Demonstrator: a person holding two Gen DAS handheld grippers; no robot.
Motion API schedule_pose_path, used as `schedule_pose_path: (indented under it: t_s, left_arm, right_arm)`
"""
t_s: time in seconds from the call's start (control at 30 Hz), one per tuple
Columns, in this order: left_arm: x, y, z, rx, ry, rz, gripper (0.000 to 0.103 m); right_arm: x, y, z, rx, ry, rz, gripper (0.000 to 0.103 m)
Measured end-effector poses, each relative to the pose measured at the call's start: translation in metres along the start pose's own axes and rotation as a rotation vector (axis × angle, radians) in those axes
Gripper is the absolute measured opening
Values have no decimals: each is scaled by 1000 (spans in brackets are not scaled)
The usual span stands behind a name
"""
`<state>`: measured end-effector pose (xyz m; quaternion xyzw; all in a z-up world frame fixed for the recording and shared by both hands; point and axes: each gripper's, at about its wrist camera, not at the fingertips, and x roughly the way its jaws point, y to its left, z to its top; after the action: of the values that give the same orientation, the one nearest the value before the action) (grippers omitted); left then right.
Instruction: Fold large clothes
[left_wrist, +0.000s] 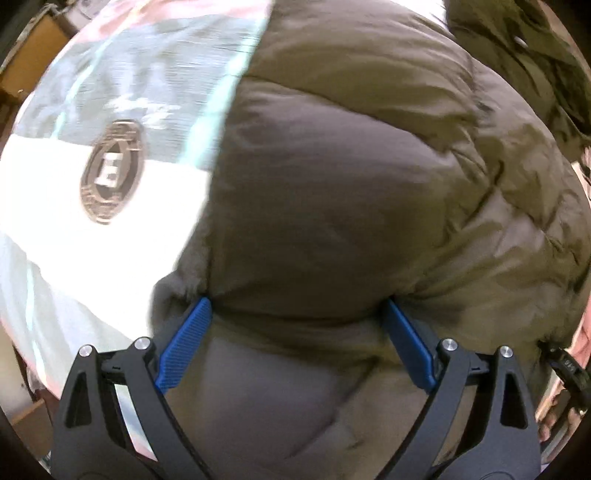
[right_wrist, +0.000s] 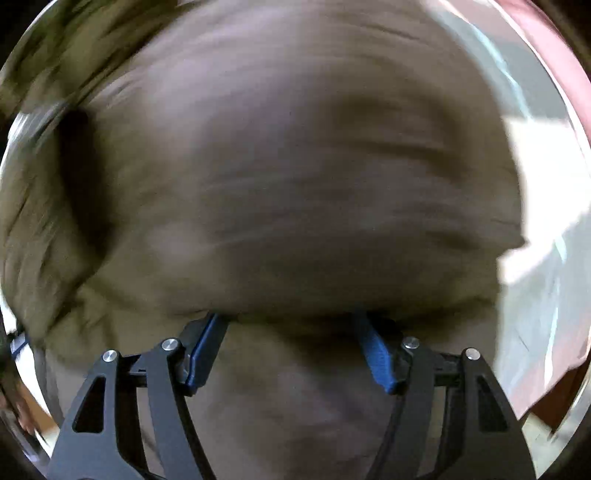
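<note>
A puffy olive-brown quilted jacket (left_wrist: 351, 166) fills both views and lies on a bedspread. My left gripper (left_wrist: 295, 302) points down at it with its jaws spread wide. The blue fingertips (left_wrist: 197, 314) dig into a crease of the padding, and a bulge of jacket sits between them without being pinched. In the blurred right wrist view, my right gripper (right_wrist: 290, 317) also points down at the jacket (right_wrist: 288, 166). Its jaws stand apart, its blue fingers (right_wrist: 373, 350) are at a fold, and cloth lies loosely between them.
The bedspread (left_wrist: 110, 240) is white, grey and pink and carries a round brown emblem (left_wrist: 110, 171); it also shows at the right as bedspread (right_wrist: 535, 258). A cardboard box (left_wrist: 37, 48) stands at the upper left. The jacket's fur-trimmed hood (left_wrist: 535, 62) lies at the top right.
</note>
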<state>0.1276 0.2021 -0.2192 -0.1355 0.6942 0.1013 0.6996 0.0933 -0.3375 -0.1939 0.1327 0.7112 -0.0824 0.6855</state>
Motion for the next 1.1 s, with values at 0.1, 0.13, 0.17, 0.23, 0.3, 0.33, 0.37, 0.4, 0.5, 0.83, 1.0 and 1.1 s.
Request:
schedule_pose_path:
  t_s: [0.1, 0.13, 0.17, 0.23, 0.3, 0.33, 0.37, 0.4, 0.5, 0.83, 1.0, 1.1]
  left_arm:
    - [-5, 9, -3, -4, -6, 37, 98]
    - [-8, 12, -5, -13, 1, 8, 98]
    - [-11, 13, -9, -17, 14, -41, 98]
    - [-21, 12, -16, 4, 10, -105, 98]
    - [-31, 2, -20, 36, -19, -113, 98]
    - [-34, -3, -20, 45, -28, -109, 98]
    - [-35, -7, -19, 51, -29, -107, 98]
    - [-35, -12, -18, 56, -24, -107, 98]
    - [-41, -12, -6, 22, -29, -81, 98]
    - [-74, 94, 3, -244, -181, -339, 98]
    - [-47, 91, -29, -218, -77, -523, 98]
    - [-38, 80, -25, -205, -71, -464, 98]
  right_arm:
    - [-9, -26, 3, 34, -16, -10, 68]
    - [-13, -25, 1, 7, -15, 13, 69]
    - [-16, -23, -2, -13, -18, 33, 69]
    - [-30, -5, -13, -109, -54, 127, 69]
    - [-39, 12, -20, -174, -85, 158, 69]
    - [-43, 20, -22, -191, -100, 170, 69]
    - [-45, 23, -22, -195, -108, 182, 69]
    - [-50, 29, -20, -187, -113, 212, 69]
    - [-57, 44, -7, -144, -98, 303, 72]
    - [-75, 104, -19, -183, -98, 418, 75]
    - [-69, 127, -27, -238, -81, 412, 75]
    - [-67, 137, -28, -255, -99, 416, 75]
